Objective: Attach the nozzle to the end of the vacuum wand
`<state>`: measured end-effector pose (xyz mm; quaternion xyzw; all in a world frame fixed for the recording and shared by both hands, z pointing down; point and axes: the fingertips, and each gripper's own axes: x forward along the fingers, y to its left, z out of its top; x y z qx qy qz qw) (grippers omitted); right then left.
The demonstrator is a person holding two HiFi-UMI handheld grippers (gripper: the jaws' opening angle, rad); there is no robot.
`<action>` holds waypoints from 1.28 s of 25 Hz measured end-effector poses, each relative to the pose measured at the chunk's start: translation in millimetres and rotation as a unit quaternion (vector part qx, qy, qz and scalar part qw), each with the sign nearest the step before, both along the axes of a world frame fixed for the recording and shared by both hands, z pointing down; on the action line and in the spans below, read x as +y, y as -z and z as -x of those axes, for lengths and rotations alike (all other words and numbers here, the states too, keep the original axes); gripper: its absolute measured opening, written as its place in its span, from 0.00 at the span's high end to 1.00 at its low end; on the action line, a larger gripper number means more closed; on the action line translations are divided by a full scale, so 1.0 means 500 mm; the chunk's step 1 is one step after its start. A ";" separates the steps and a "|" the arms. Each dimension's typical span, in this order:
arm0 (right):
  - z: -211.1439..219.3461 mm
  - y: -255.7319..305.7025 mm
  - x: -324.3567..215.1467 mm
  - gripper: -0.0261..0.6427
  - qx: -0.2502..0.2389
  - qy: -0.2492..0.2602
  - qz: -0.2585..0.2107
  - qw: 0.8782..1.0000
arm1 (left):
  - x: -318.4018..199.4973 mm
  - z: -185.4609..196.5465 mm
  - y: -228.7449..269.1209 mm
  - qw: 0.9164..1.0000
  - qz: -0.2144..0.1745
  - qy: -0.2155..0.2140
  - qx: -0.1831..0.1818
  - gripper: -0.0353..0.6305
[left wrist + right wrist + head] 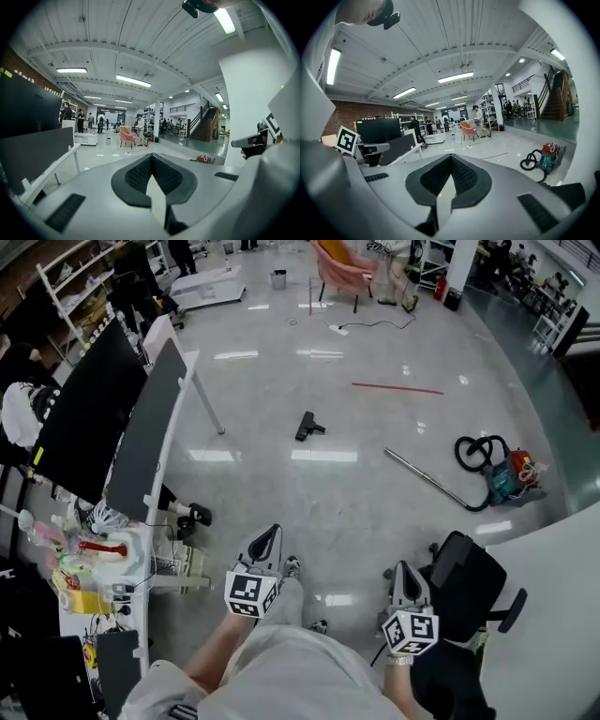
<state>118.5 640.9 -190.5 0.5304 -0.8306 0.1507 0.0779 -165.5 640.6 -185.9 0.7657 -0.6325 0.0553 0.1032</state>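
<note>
A black vacuum nozzle [307,426] lies on the glossy floor ahead. The silver wand [427,476] lies to its right, joined by a black hose [475,452] to a teal and red vacuum cleaner [511,478], which also shows in the right gripper view as vacuum cleaner [545,159]. My left gripper [270,538] and right gripper [404,577] are held near my body, well short of both parts. Both are shut with nothing between the jaws, as the left gripper [152,157] and right gripper [450,158] views show.
A desk with dark screens [122,427] and clutter stands at the left. A black office chair [466,589] is close at my right beside a white table [553,606]. A pink chair [339,270] and people stand far back. A red line [397,388] marks the floor.
</note>
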 end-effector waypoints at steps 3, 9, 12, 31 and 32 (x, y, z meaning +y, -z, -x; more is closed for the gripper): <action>0.027 0.006 -0.074 0.97 0.003 -0.005 0.003 1.000 | -0.093 0.026 -0.013 1.000 0.015 -0.001 0.011 0.95; 0.107 0.037 -0.239 0.97 0.020 -0.020 -0.013 1.000 | -0.290 0.081 0.003 0.999 0.000 -0.024 0.030 0.95; 0.138 0.039 -0.298 0.97 0.024 -0.033 -0.012 0.999 | -0.366 0.106 -0.002 0.999 0.002 -0.044 0.030 0.95; 0.161 -0.053 -0.620 0.97 0.018 -0.055 0.033 0.998 | -0.668 0.154 -0.057 0.998 0.033 -0.054 0.021 0.95; 0.156 -0.057 -0.650 0.97 0.016 -0.055 0.033 0.998 | -0.691 0.151 -0.057 0.998 0.033 -0.055 0.017 0.95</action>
